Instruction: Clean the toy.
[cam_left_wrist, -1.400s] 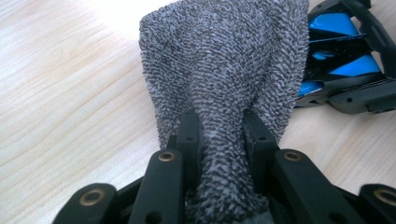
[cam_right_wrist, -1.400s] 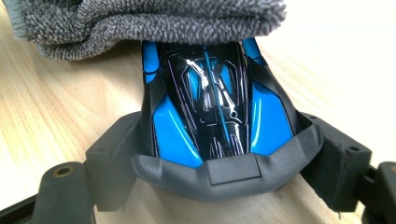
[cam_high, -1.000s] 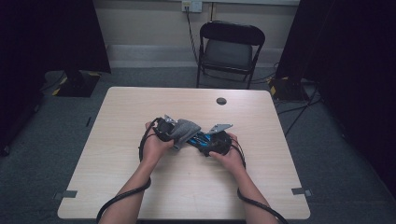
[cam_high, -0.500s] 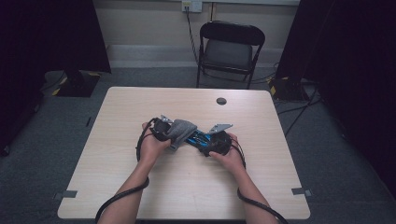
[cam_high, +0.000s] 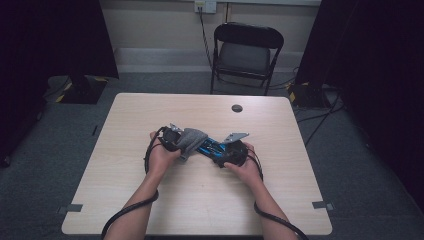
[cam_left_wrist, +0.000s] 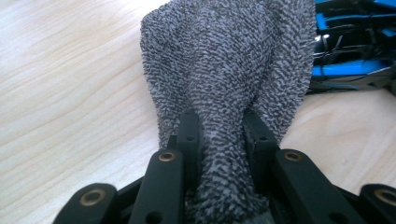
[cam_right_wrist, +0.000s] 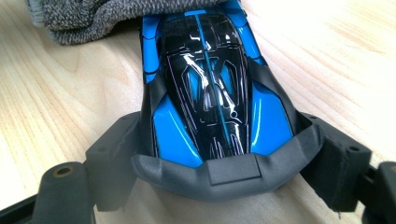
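High view: both hands meet mid-table (cam_high: 150, 200). Left gripper (cam_high: 176, 141) holds a grey cloth (cam_high: 191, 140), which is draped over the left end of a blue-black toy car (cam_high: 212, 147). Right gripper (cam_high: 227, 152) has the car's right end. Chair (cam_high: 247, 52) stands far behind the table, small dark disc (cam_high: 237, 108) on the far tabletop; neither matters here.

Left gripper view: jaws nearly together, clamped on a bunched fold of the cloth (cam_left_wrist: 224, 74). Cloth fans out ahead, its far edge lying on the car (cam_left_wrist: 355, 51) at upper right. Grip looks firm & deep, so no need to re-pinch.

Right gripper view: jaws wide apart but pressed on the car's flanks (cam_right_wrist: 215, 93), w/ the spoiler end nearest the camera. Cloth (cam_right_wrist: 112, 16) covers the far nose.

Step looks like wiping the car. To do it well, prob: keep the right hand steady as an anchor, drag the cloth along the glossy roof in short strokes, press lightly so the car doesn't twist out of the jaws. Keep the cloth flat, not balled, for more contact.
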